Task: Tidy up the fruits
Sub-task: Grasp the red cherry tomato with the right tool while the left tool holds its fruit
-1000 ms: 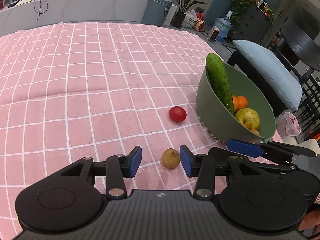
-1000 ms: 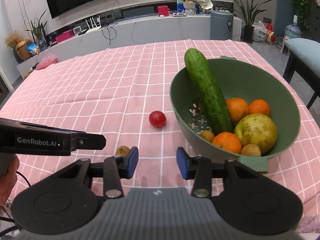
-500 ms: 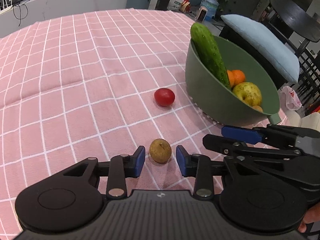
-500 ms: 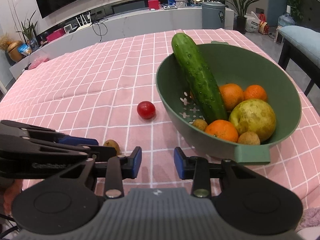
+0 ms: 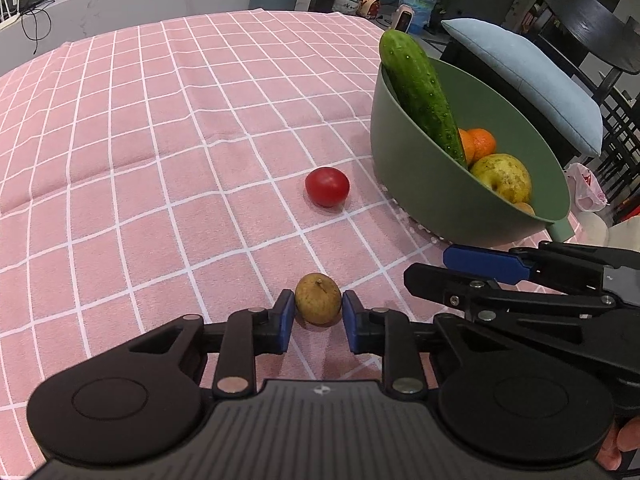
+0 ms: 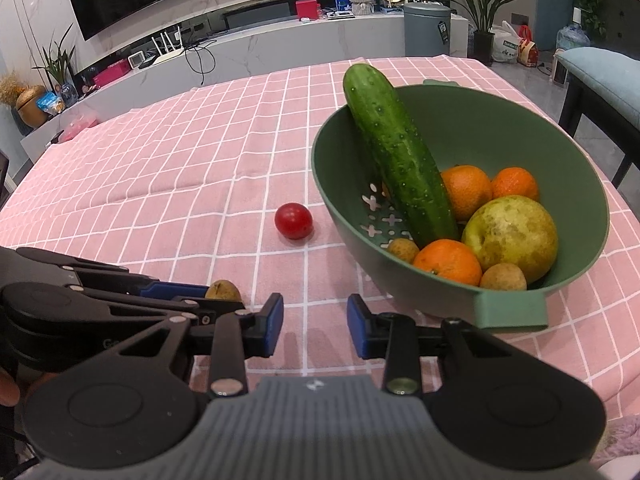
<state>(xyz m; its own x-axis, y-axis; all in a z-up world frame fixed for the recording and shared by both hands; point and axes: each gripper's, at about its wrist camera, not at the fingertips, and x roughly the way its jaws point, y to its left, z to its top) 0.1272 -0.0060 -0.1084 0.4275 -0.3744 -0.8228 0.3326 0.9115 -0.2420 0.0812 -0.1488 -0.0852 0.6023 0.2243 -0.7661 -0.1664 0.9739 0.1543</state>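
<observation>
Left wrist view: the left tool (image 5: pixel 318 315) pinches a small, round, rough tan longan (image 5: pixel 318 298) resting on the pink checked cloth of the bench (image 5: pixel 160 140). The right tool (image 6: pixel 315 326) gapes empty beside the smooth green bowl (image 6: pixel 516 312).

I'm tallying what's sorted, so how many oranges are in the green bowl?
3. In the green plastic bowl: one round orange at the front, one beside the cucumber, one behind. More may be hidden underneath.
</observation>
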